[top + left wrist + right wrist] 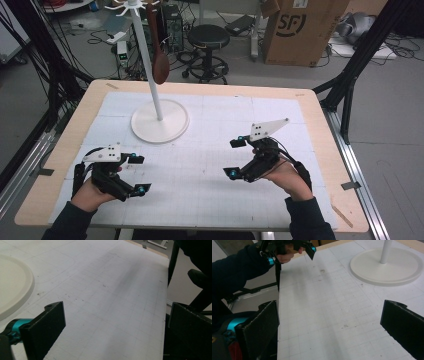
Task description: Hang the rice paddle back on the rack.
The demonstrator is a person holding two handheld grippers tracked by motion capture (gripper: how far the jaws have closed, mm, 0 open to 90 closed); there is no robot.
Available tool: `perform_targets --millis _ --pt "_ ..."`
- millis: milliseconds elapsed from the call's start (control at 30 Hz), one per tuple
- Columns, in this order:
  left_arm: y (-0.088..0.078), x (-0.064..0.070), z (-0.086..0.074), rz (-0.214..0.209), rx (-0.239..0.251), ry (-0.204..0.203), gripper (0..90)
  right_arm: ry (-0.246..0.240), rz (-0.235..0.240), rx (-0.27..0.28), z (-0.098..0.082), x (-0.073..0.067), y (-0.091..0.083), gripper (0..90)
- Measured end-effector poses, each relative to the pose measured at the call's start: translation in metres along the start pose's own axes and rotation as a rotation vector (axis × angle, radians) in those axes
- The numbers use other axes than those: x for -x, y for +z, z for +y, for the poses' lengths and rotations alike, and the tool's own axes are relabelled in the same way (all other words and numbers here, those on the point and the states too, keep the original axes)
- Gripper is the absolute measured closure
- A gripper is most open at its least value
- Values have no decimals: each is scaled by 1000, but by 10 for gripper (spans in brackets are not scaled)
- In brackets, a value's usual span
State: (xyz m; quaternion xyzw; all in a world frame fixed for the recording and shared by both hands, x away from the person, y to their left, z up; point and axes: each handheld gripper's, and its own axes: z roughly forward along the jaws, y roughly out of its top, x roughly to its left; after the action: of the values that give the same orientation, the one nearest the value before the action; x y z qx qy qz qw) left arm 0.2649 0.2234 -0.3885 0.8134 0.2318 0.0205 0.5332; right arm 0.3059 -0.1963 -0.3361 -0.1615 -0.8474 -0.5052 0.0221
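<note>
High view: a person seated at the lower edge of the frame holds two handheld grippers over a white gridded mat [210, 150] on a wooden table [320, 115]. The left gripper [138, 174] sits at lower left, its jaws spread wide with nothing between them; the right gripper [237, 158] sits right of centre, its jaws likewise wide apart and holding nothing. Both hover just above the mat, well apart from each other.

Nearest to them stands a white rack [159, 120], its round base resting on the mat in the upper left of centre and its thin pole rising to hooks at the top of the frame. A brown wooden spoon [160, 62] hangs from one hook, bowl down, beside the pole and well clear of both grippers.

Left gripper view: the two black jaws frame bare mat, with the edge of the rack's base [15, 287] at the left of the frame.

Right gripper view: the open jaws frame bare mat; the rack's base [387, 267] lies at upper right, and the other hand with its gripper [294, 246] appears at upper left.
</note>
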Motion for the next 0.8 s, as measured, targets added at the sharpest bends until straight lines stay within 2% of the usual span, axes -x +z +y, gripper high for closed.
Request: perform_targets --millis 367,500,567,633,800 --pt "-2 0 1 -14 28 10 16 -11 -17 15 -20 -8 -2 9" --pt "-3 0 1 -12 42 19 17 -7 -35 14 -25 -9 -4 9" --pt "-3 0 1 -9 40 19 16 -21 -53 10 -27 -10 -5 9" --pt "-3 0 1 -8 42 22 16 -14 -64 1 -30 -12 -6 9" --pt "-4 1 2 -11 52 24 17 -1 -72 22 -41 -13 -9 9"
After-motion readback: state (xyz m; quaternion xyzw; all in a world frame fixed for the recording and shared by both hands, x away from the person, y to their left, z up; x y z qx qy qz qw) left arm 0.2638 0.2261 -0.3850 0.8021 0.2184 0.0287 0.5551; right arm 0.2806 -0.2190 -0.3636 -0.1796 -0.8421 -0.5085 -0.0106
